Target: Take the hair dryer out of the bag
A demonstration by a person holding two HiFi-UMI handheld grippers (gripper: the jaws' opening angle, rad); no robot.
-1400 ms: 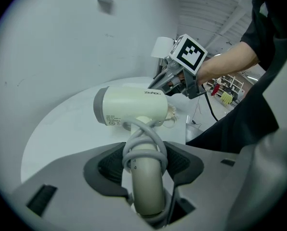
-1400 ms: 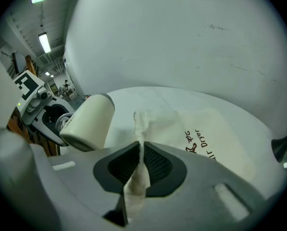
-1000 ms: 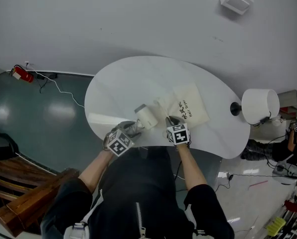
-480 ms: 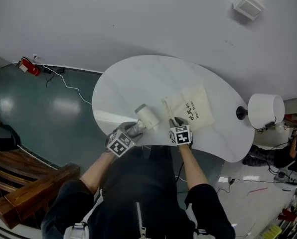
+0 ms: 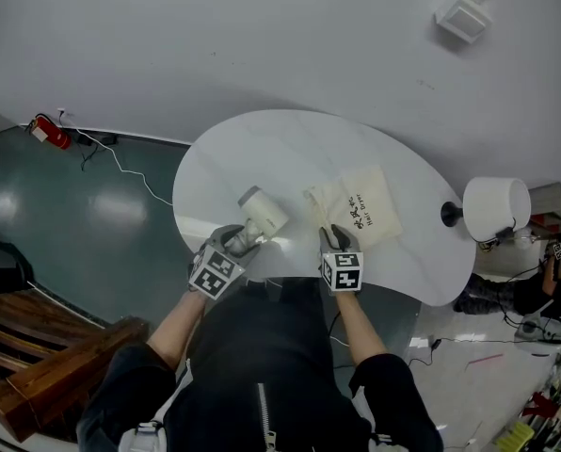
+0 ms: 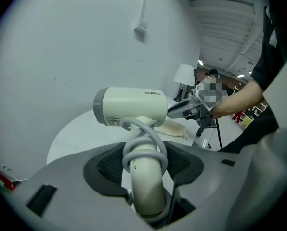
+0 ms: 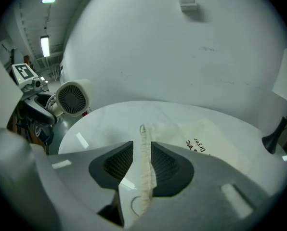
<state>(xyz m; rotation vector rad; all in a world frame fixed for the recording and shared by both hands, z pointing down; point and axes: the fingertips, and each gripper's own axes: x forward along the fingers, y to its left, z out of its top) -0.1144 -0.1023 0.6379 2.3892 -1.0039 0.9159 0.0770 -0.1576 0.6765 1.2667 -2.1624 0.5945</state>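
The cream hair dryer [image 5: 262, 213] is out of the bag, held up over the white oval table [image 5: 262, 153]. My left gripper [image 5: 241, 243] is shut on its handle, round which the cord is wound [image 6: 144, 143]. The flat cloth bag [image 5: 363, 207] with printed lettering lies on the table to the right. My right gripper [image 5: 329, 238] hovers at the bag's near edge. Its jaws have just been opening, and the bag's hem [image 7: 144, 148] runs loosely between them. In the right gripper view the dryer's grille [image 7: 73, 98] shows at the left.
A white-shaded lamp [image 5: 495, 205] with a black base stands at the table's right end. A red fire extinguisher [image 5: 47, 132] sits on the floor by the wall, and a wooden bench [image 5: 36, 384] is at the lower left. A person is at the far right.
My left gripper has lifted the hair dryer and carried it left, away from the bag. My right gripper has let go of the bag's edge and risen a little.
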